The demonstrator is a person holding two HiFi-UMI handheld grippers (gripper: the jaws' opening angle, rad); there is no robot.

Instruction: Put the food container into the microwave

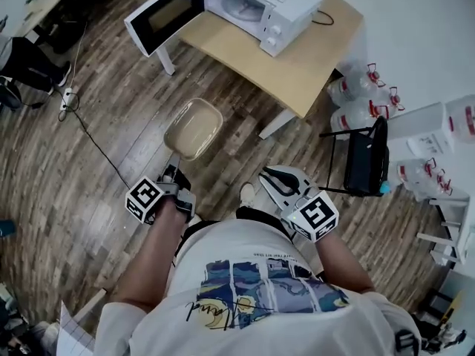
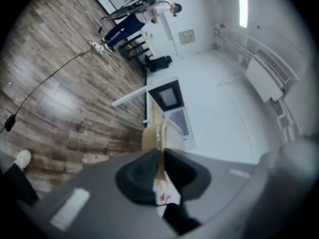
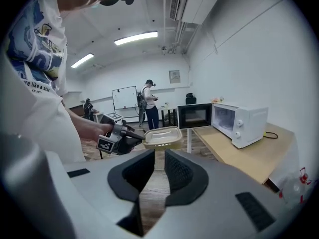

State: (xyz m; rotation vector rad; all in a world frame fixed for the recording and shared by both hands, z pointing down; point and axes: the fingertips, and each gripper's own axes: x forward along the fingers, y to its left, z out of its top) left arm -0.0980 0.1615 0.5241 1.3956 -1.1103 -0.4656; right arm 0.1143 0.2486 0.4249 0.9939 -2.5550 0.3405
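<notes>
A shallow beige food container hangs in the air over the wooden floor, in front of me. My left gripper is shut on its near rim; in the left gripper view the rim runs straight into the closed jaws of the left gripper. My right gripper is to the right of it, open and holding nothing. In the right gripper view the container and the left gripper lie beyond the right gripper. The white microwave stands on a light wooden table, its door swung open to the left.
Large water bottles stand on the floor right of the table, with a black folding frame and white shelving nearby. A power cable crosses the floor at left. A person stands far back in the room.
</notes>
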